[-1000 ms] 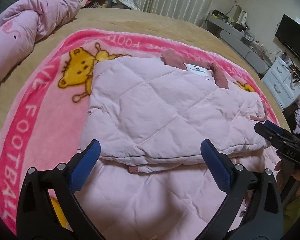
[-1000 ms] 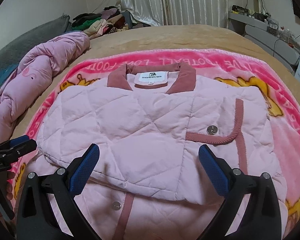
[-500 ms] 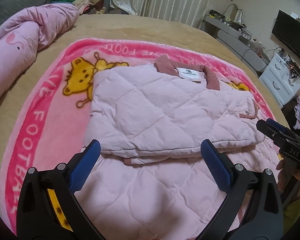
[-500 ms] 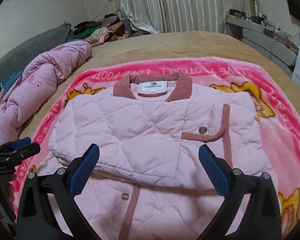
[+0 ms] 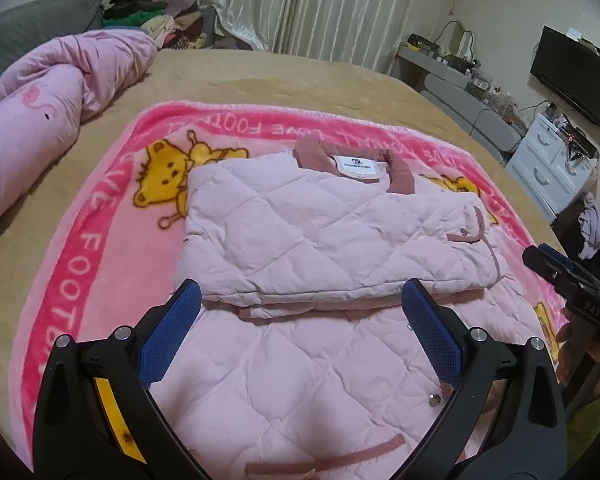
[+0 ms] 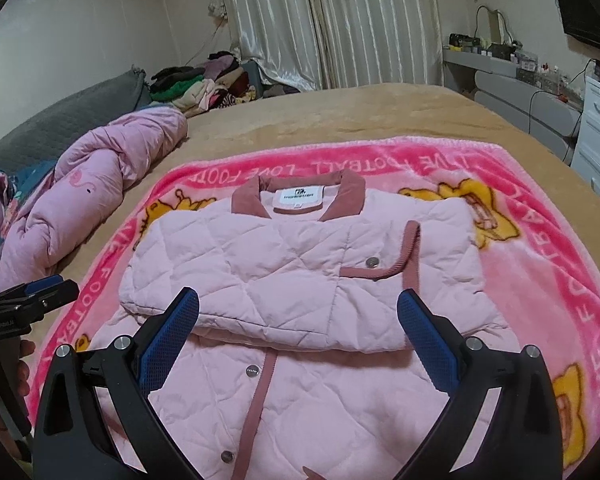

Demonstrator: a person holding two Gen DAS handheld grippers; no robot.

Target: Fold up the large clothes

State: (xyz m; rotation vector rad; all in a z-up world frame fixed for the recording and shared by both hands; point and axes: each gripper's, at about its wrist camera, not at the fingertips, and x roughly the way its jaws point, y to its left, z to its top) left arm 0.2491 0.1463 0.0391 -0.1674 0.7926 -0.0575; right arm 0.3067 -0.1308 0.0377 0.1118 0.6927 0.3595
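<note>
Hovering over the pink quilted jacket (image 6: 300, 280) on the pink blanket (image 6: 540, 280), left gripper (image 5: 300, 316) and right gripper (image 6: 298, 316) both spread wide, empty. Puffy padding could likely spring the top fold open if the hem gets pulled unevenly. Near hem edge reachable; rolled duvet (image 5: 52, 120) well apart on the left.
</note>
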